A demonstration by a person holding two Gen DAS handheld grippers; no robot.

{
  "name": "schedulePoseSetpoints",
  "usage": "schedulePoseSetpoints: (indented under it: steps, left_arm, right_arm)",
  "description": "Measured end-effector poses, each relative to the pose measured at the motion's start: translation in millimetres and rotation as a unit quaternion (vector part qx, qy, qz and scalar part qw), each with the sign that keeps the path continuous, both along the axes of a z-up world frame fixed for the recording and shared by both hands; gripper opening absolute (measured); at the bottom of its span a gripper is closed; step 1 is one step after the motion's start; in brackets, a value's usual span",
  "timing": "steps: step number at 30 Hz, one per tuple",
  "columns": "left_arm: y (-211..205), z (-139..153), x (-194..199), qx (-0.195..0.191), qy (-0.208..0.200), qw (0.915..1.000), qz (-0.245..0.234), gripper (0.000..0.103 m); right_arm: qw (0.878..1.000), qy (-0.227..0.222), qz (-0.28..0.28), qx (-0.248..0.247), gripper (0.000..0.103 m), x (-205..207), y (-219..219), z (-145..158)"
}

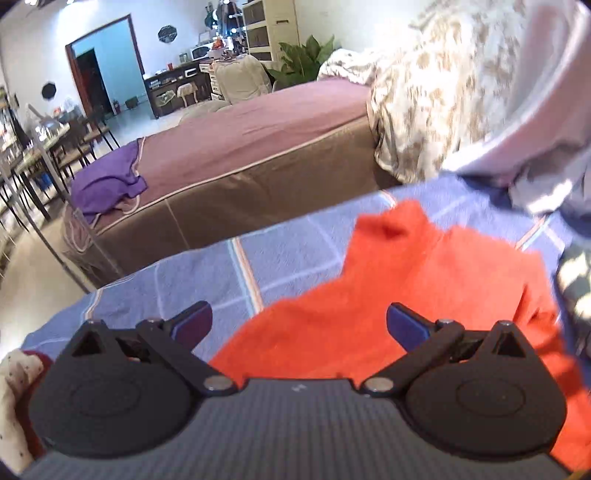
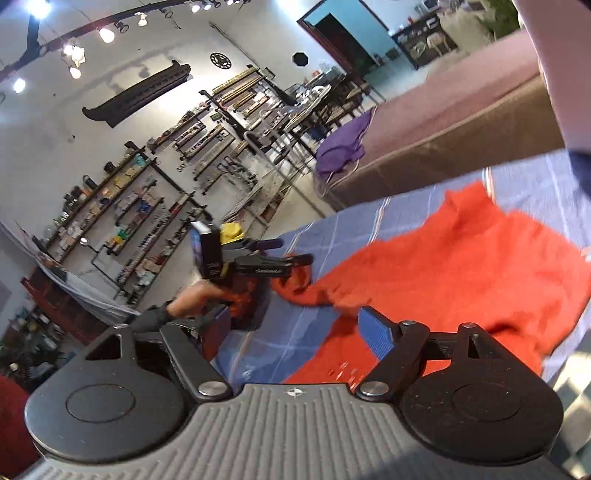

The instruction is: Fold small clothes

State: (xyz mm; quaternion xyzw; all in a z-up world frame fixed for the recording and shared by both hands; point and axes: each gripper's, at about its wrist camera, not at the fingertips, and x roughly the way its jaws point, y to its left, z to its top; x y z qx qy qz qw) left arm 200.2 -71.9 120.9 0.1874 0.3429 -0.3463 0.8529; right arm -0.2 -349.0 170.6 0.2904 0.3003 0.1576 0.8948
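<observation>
- Left wrist view: the left gripper (image 1: 299, 325) hangs with its blue-padded fingers (image 1: 194, 325) spread wide and nothing between them, low over the near part of an orange sweater (image 1: 424, 291).
- The orange sweater lies flat on a blue checked sheet (image 1: 207, 273); its turtleneck collar (image 1: 391, 221) points toward the sheet's far edge.
- Bare sheet lies to the left of the sweater, and the sheet's curved far edge drops off to the floor just beyond.
- Only this view shows a floral-patterned cloth (image 1: 436, 99) and a pale lilac fabric (image 1: 546, 122) at upper right, blurred, above the sheet's far right corner.
- Beyond a strip of floor stands a brown mattress (image 1: 258, 147) with a purple garment (image 1: 107, 181) on its left end, and a doorway (image 1: 107, 66) behind.

- Right wrist view: the right gripper (image 2: 291, 332) is likewise spread wide and empty; only its right blue pad (image 2: 378, 332) shows clearly, just above the sweater's near edge.
- Only this view shows the left gripper from outside (image 2: 258, 258), held in a hand (image 2: 195, 299); it sits at the sweater's left sleeve end (image 2: 295, 284), and whether it touches the cloth cannot be told.
- The sweater's body (image 2: 461, 273) spreads to the right across the sheet (image 2: 317, 232).
- Wall shelves (image 2: 140, 206) packed with small goods and ceiling track lights (image 2: 107, 33) fill the left half.
</observation>
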Motion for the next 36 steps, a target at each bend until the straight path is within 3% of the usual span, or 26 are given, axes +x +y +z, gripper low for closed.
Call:
schedulePoseSetpoints:
  steps: [3, 6, 9, 12, 16, 19, 21, 23, 25, 27, 28, 29, 31, 34, 36]
  left_arm:
    - [-23.0, 9.3, 22.8, -0.029, 0.063, 0.9976, -0.006, 0.103]
    - [-46.5, -0.3, 35.5, -0.03, 0.074, 0.9966, -0.022, 0.103]
    - [-75.9, -27.7, 46.8, -0.012, 0.072, 0.996, -0.05, 0.103]
    - [-103.0, -67.0, 62.0, -0.009, 0.093, 0.9937, -0.062, 0.103]
    - [-136.2, -122.8, 76.8, -0.008, 0.108, 0.992, -0.064, 0.103]
    - [-146.9, -158.3, 81.8, -0.027, 0.125, 0.9897, -0.064, 0.103]
    - [-151.2, -178.1, 79.9, -0.017, 0.14, 0.9873, -0.073, 0.103]
    - [-148.7, -192.1, 74.8, -0.012, 0.144, 0.9858, -0.085, 0.103]
    - [-144.4, -203.6, 71.8, -0.009, 0.157, 0.9832, -0.093, 0.103]
    - [-143.1, -213.7, 68.4, 0.005, 0.165, 0.9809, -0.103, 0.103]
    - [-143.3, -217.5, 66.0, 0.012, 0.161, 0.9807, -0.111, 0.103]
    - [-143.5, -218.9, 63.3, 0.017, 0.151, 0.9815, -0.116, 0.103]
    - [-142.7, -219.5, 60.6, 0.012, 0.14, 0.9831, -0.117, 0.103]
    - [-146.3, -216.2, 61.5, -0.011, 0.153, 0.9815, -0.114, 0.103]
    - [-151.3, -212.4, 61.1, -0.023, 0.154, 0.9813, -0.114, 0.103]
  right_arm:
    - [0.999, 0.011, -0.011, -0.049, 0.103, 60.9, -10.5, -6.4]
    - [0.996, 0.039, -0.009, -0.079, 0.103, 115.4, -21.6, -31.7]
    - [0.989, 0.053, 0.0, -0.136, 0.092, 160.0, -33.5, -66.9]
    - [0.988, 0.056, -0.009, -0.143, 0.089, 195.6, -58.3, -106.8]
    - [0.991, 0.085, -0.052, -0.09, 0.089, 242.9, -89.1, -161.7]
    - [0.989, 0.126, -0.072, -0.02, 0.089, 272.9, -103.3, -205.5]
    - [0.986, 0.142, -0.086, 0.026, 0.089, 284.0, -107.8, -228.3]
    - [0.981, 0.144, -0.097, 0.086, 0.092, 288.5, -109.7, -245.1]
    - [0.972, 0.154, -0.074, 0.163, 0.098, 295.5, -105.5, -261.5]
    - [0.969, 0.156, -0.06, 0.18, 0.092, 301.7, -95.6, -263.2]
    - [0.974, 0.145, -0.056, 0.167, 0.056, 304.4, -90.9, -257.2]
    - [0.981, 0.122, -0.044, 0.145, 0.029, 307.5, -87.0, -243.2]
    - [0.992, 0.056, -0.031, 0.113, 0.021, 303.6, -78.4, -213.7]
    - [0.994, -0.026, -0.036, 0.103, 0.019, 299.3, -78.6, -169.8]
    - [0.996, -0.077, -0.013, 0.032, 0.019, 288.1, -69.3, -138.3]
